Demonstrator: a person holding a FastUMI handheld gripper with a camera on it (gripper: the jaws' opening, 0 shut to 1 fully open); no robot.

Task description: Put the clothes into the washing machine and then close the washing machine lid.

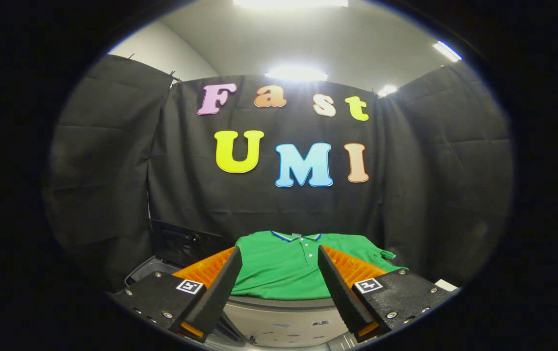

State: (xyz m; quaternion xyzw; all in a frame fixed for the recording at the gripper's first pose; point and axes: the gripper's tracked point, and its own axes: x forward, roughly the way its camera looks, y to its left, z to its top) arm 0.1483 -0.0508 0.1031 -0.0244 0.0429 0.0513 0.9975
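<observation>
One claw (279, 273), fingers spread wide, gripping nothing. One green polo shirt (284, 268) lies flat on a grey surface, between and just beyond the fingers. One washing machine (162, 265), lid raised, left of the shirt.

The gripper (279, 256) shows two wedge-shaped fingers (220, 287) with ribbed inner faces, each fixed to a flat dark block behind it. Each block carries a small square black-and-white marker (189, 286) near the finger's base, and several silver screws (168, 315) dot the blocks' outer corners
</observation>
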